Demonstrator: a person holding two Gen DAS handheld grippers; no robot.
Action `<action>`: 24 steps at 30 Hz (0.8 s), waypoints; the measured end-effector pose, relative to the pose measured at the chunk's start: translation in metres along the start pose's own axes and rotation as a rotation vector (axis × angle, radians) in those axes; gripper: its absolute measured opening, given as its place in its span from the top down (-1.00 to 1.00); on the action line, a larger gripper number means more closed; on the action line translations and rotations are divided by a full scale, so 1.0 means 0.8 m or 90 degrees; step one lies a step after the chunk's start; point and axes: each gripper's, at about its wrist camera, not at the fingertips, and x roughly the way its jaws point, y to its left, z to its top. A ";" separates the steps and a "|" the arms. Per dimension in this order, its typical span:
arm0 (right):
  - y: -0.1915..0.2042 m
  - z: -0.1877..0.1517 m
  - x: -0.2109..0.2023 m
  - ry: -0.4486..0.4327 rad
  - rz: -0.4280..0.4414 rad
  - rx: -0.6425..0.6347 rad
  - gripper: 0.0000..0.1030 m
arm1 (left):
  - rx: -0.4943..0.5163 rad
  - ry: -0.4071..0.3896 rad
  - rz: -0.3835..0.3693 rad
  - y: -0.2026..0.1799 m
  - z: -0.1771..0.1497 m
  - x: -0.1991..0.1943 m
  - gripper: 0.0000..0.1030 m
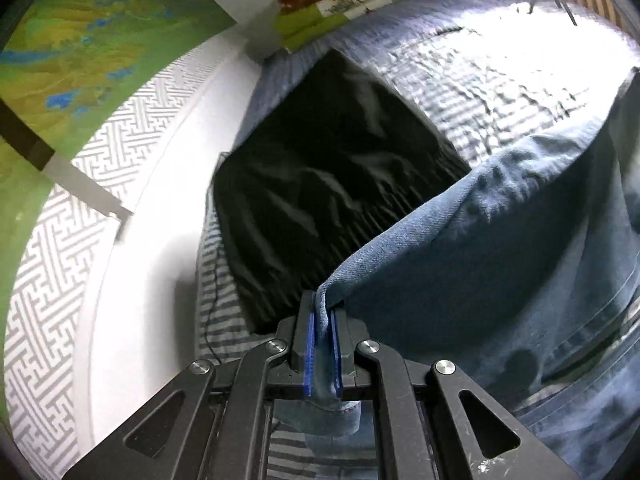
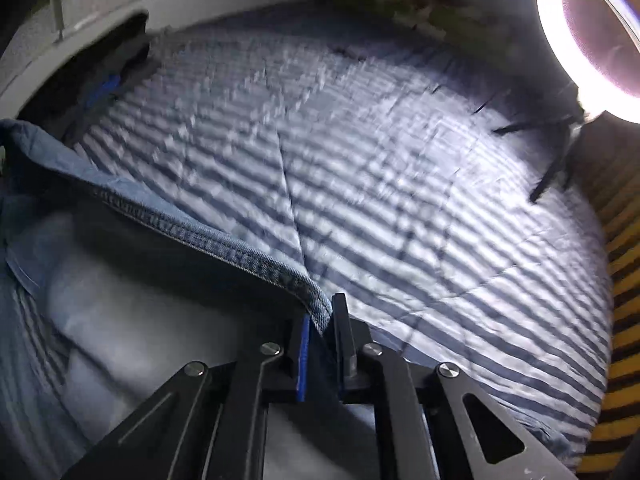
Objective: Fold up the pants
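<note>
Pinching a bunched corner of the faded blue denim pants [image 1: 500, 240], the left gripper [image 1: 323, 332] lifts them above the blue-and-white striped bed quilt [image 2: 400, 200]; the right gripper [image 2: 322, 320] clamps their stitched hem, near a black folded garment [image 1: 320, 184].

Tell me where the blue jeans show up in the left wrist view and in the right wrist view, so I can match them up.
Left wrist view: the jeans fill the right half, a corner pinched in the left gripper at bottom centre.
Right wrist view: the jeans cover the lower left, their stitched hem running to the right gripper.
Shared landmark: the striped quilt underneath, seen in both views.
</note>
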 end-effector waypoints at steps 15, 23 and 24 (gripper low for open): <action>0.123 -0.164 -0.269 -0.136 -0.008 0.008 0.90 | -0.030 -0.002 -0.082 0.019 -0.194 -0.166 0.87; 0.213 -0.292 -0.212 -0.014 -0.030 -0.045 0.91 | -0.037 0.090 -0.173 -0.053 -0.332 -0.144 0.87; 0.216 -0.294 -0.213 -0.016 -0.037 -0.044 0.91 | -0.044 0.086 -0.172 -0.056 -0.335 -0.148 0.87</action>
